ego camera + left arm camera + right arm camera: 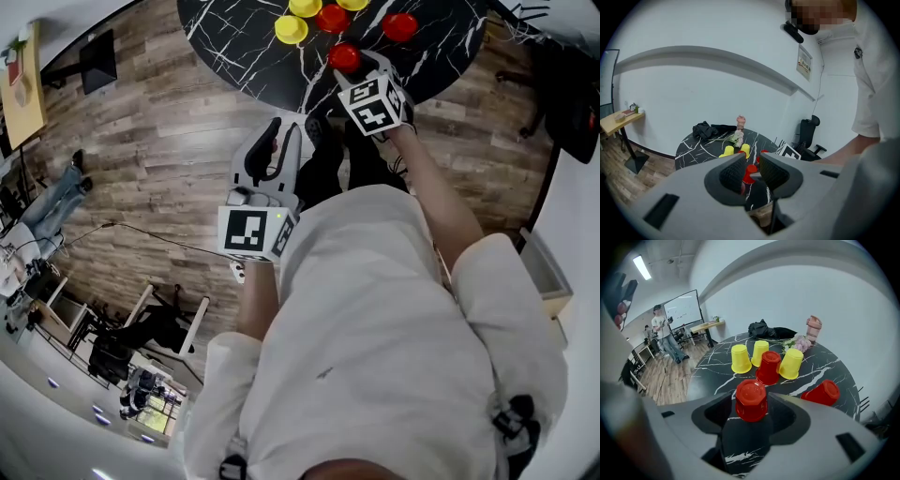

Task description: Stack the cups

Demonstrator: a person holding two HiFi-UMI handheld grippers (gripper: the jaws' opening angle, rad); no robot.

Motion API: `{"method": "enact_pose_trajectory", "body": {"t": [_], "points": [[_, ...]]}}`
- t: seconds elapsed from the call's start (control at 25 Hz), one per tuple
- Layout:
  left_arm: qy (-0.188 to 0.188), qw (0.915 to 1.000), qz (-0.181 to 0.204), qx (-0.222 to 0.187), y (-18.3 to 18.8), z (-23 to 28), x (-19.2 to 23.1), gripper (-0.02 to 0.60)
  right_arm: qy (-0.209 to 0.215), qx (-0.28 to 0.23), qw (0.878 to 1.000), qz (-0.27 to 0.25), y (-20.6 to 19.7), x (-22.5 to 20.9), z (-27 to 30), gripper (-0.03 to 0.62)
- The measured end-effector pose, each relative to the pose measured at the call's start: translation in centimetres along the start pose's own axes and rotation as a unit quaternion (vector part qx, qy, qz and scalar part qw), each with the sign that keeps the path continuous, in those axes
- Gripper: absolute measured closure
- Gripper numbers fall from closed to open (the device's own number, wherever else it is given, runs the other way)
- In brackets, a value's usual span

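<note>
Straddling the near upturned red cup, our right gripper stands wide, pads just clear of it. We see the left gripper narrowly apart, empty.

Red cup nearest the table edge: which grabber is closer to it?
Right. The right gripper has the red cup between its jaws; the left gripper hangs back over the wooden floor, off the table.

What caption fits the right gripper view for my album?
Right gripper open around an upside-down red cup on the black marble table.
</note>
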State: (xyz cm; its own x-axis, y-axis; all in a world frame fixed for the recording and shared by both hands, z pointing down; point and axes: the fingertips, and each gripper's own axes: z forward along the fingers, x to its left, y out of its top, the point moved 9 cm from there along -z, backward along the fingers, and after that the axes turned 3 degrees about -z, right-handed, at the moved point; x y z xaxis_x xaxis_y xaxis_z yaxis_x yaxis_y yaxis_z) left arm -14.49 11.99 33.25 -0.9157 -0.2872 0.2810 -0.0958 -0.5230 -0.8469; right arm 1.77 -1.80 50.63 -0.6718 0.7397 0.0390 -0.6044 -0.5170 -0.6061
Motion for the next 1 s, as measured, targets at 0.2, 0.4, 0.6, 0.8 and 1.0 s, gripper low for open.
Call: {"method": "enact_pose_trajectory", "body": {"t": [0.2,0.4,0.6,0.8,1.0], "points": [[0.007,0.9999,-0.005,0.006,-0.1,0.0,0.0,0.491,0.002,0.001,1.0,-0.005,0.0,-0.1,0.4,0.358],[0.01,0.9999,-0.007,0.006,-0.1,0.6,-0.1,0.491,0.006,-0.001,1.0,-0.006,0.2,-0.3,0.7,0.375],[0.006,0.9999,-0.005,0.007,0.2,1.1,-0.4,0.491,0.01,-0.004,1.0,-0.009,0.5,-0.6,0.4,0.376],[-0.001,1.0,0.001,0.005,0.7,1.7,-0.7,0.491,0.007,-0.011,1.0,-0.012,0.5,-1.1,-0.8,0.376],[-0.009,1.0,0.005,0.001,1.0,2.5,-1.0,0.491,-0.003,-0.008,1.0,-0.003,-0.8,-2.4,-2.0,0.376]]}}
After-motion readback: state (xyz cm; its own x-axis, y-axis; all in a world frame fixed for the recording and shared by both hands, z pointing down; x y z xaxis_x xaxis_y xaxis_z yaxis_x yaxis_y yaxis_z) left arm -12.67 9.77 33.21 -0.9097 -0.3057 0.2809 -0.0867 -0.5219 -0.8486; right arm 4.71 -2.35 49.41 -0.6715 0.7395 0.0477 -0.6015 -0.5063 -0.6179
